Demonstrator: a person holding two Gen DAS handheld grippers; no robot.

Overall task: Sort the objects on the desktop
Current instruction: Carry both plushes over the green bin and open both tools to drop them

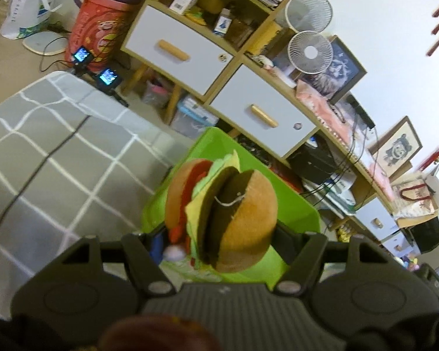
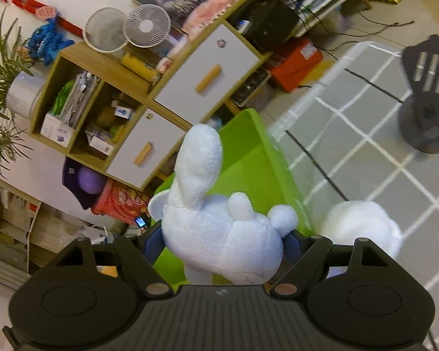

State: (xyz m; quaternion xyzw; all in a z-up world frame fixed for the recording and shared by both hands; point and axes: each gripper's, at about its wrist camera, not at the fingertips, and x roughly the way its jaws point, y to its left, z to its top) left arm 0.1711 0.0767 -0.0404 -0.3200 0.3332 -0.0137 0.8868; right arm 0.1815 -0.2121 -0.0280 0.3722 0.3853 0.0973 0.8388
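Plush burger (image 1: 221, 216) in tilted left tool (image 1: 219, 242)

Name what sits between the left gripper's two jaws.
A plush toy hamburger, clamped bun to bun between the left gripper jaws above the green plastic bin; the left wrist view shows it.

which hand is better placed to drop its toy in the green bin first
Left, narrowly. Its plush burger hangs directly over the green bin. The right gripper holds the white plush nearer the bin's edge.
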